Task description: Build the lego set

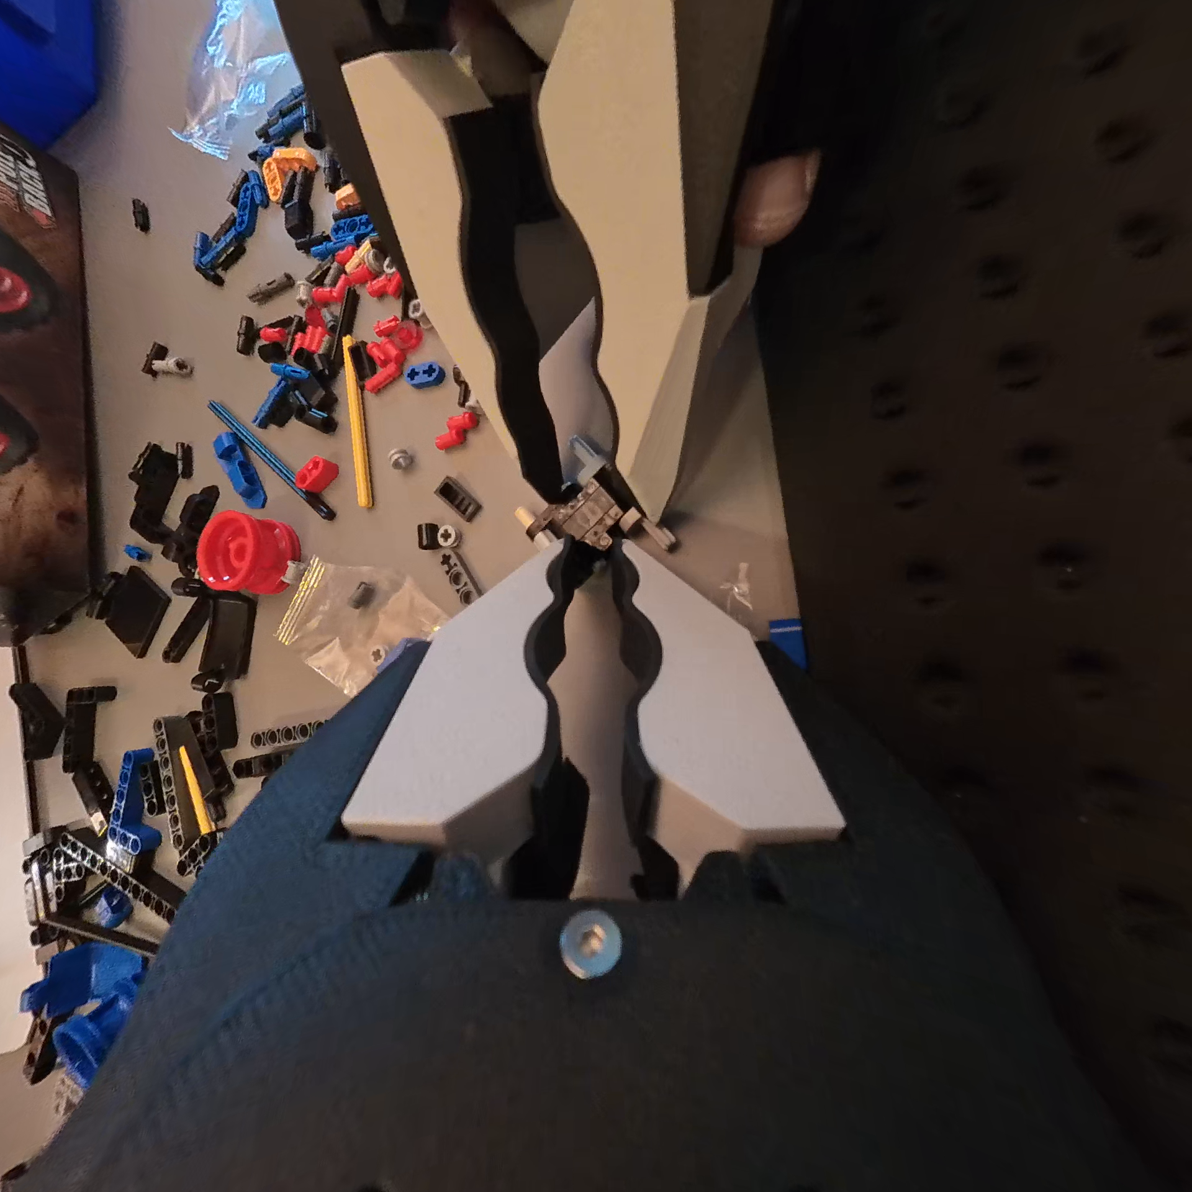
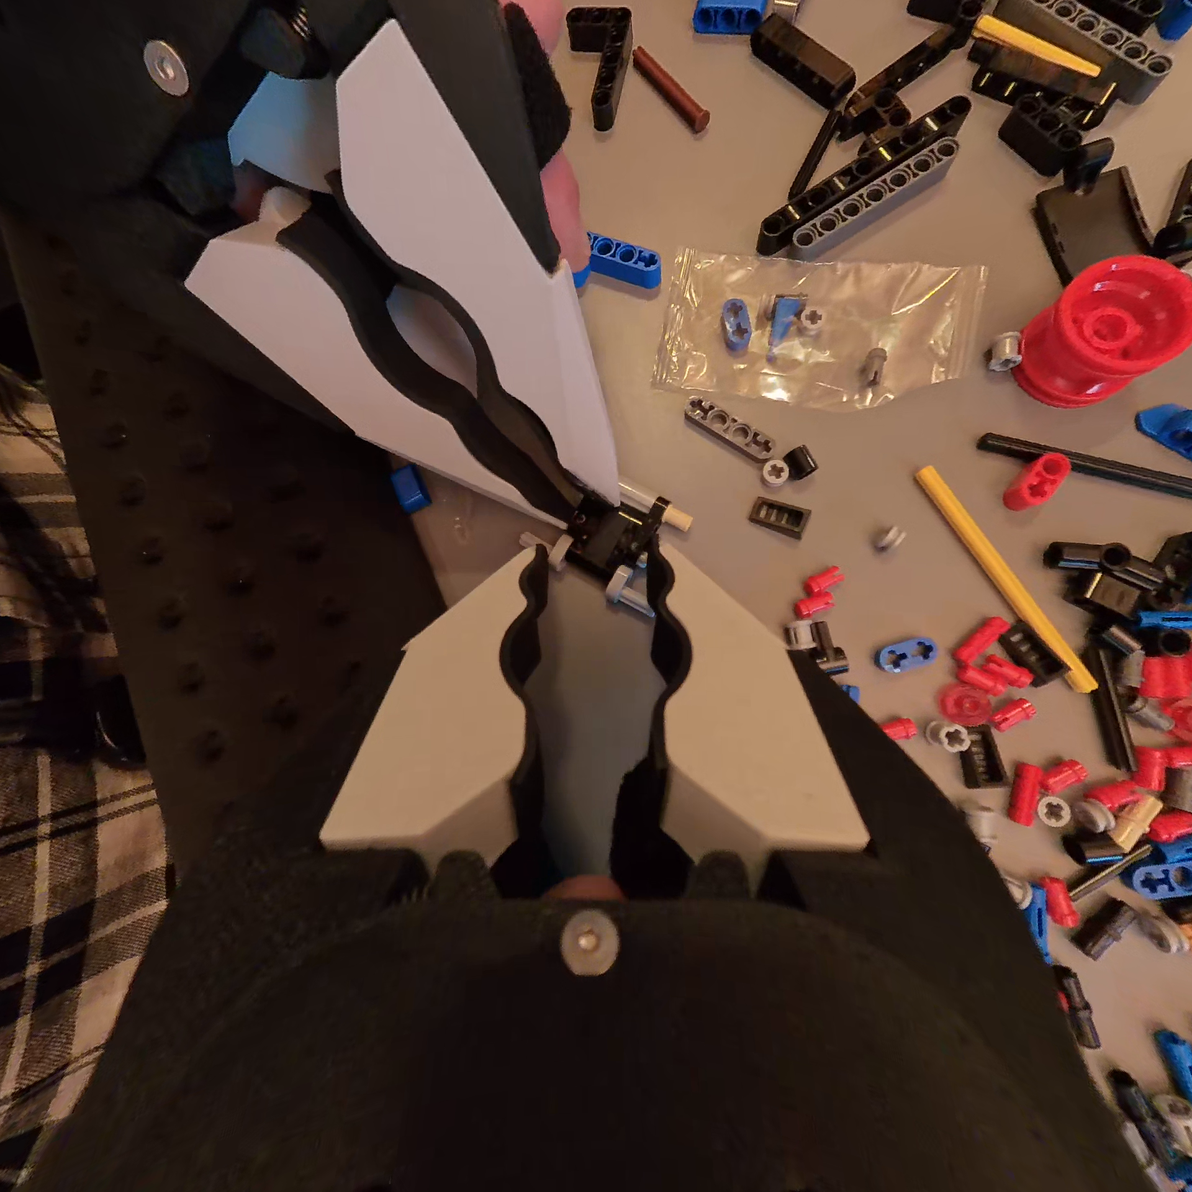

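My left gripper (image 1: 584,560) and right gripper (image 2: 596,555) both pinched the small black-and-grey lego sub-assembly (image 2: 609,532) above the grey table (image 2: 709,193); its protruding pins probably needed straight, steady pressure.

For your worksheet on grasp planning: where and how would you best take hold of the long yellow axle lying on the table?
Grip the yellow axle near its middle, coming straight down from above, with the fingers closing across its thin width. It lies flat on the grey table, so only its long sides are offered. The upper half is likely easier: its lower end runs in among red pins and black pieces.
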